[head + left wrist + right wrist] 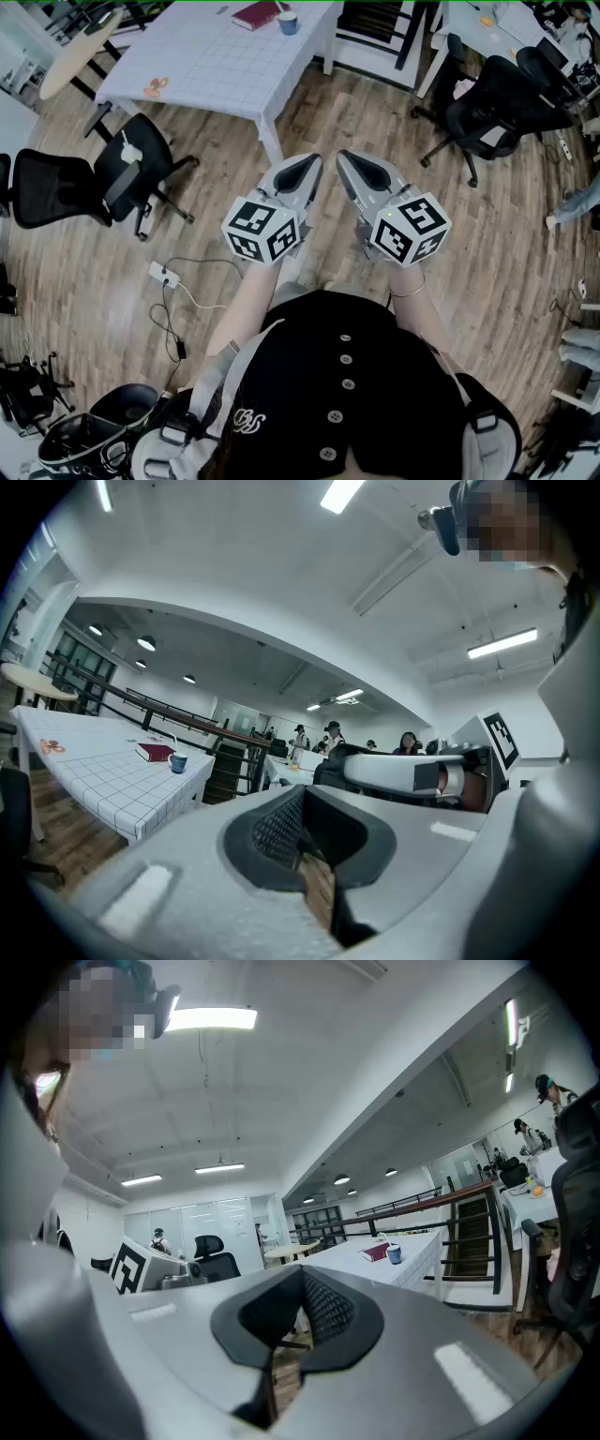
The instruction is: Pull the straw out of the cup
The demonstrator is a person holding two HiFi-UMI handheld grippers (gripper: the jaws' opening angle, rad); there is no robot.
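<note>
A blue cup stands on the far end of a white gridded table, next to a red book. The left gripper view shows the cup small and distant, with a thin straw rising from it. It is just as far off in the right gripper view, cup. Held side by side in front of the person's body, my left gripper and right gripper point level toward the table, well short of it. Both are shut on nothing.
Black office chairs stand at the left and right of the wooden floor. A white power strip with its cord lies on the floor at the left. A round table is at the far left. People stand in the background.
</note>
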